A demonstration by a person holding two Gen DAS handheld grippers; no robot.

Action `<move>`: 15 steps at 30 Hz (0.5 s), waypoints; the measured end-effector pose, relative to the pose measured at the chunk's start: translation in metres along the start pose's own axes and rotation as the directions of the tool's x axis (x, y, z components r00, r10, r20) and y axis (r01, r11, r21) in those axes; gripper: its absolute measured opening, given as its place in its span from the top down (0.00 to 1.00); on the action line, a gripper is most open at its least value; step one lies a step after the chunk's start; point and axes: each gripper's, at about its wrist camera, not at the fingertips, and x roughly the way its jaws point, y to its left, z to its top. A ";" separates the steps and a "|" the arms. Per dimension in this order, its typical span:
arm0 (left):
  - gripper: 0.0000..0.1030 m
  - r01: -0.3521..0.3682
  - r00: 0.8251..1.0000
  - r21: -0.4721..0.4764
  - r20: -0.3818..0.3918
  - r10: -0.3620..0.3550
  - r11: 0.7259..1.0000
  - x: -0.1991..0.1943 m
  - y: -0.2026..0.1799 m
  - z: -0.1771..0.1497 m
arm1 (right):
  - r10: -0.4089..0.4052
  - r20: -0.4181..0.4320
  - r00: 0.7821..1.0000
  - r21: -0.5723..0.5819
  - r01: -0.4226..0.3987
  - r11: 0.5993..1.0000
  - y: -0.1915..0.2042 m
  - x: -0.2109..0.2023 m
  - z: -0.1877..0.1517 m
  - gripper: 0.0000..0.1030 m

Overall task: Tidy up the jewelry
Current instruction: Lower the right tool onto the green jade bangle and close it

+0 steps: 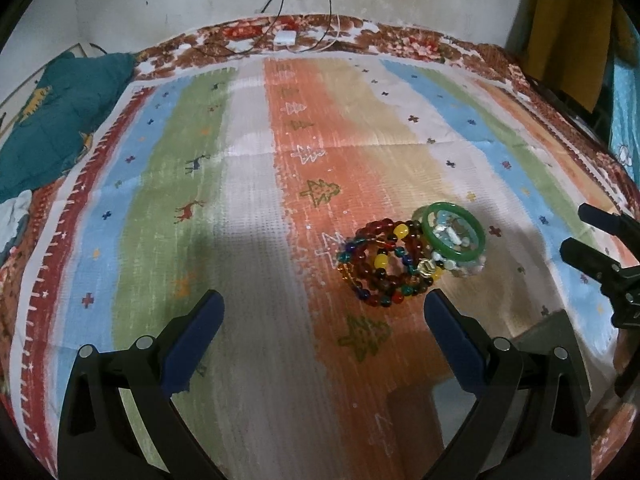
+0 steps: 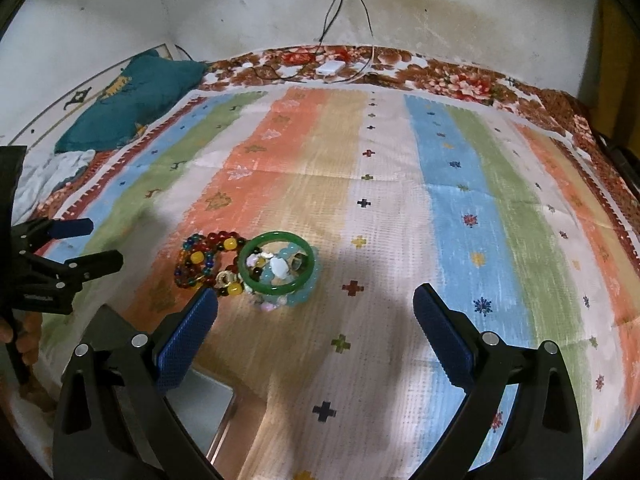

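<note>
The jewelry heap, dark beaded bracelets (image 1: 384,264) touching a green bangle (image 1: 454,232) over pale beads, lies on the striped cloth (image 1: 248,200) just ahead of my left gripper (image 1: 324,312), ahead-left of my right gripper (image 2: 316,304). I see both spread wide, empty.

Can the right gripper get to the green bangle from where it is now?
Probably yes. The right gripper is open, and the green bangle lies on top of the jewelry pile just ahead, with only bare striped cloth between.
</note>
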 end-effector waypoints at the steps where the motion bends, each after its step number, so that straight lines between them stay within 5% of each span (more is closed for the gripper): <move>1: 0.05 -0.005 1.000 0.004 -0.005 0.005 1.000 0.003 0.001 0.001 | 0.004 -0.004 1.000 0.004 -0.004 1.000 -0.001 0.001 0.001 0.04; 15: 0.05 -0.006 0.997 -0.023 -0.078 0.004 1.000 0.035 0.016 0.016 | 0.015 -0.085 0.996 0.025 -0.013 1.000 -0.007 0.034 0.015 0.04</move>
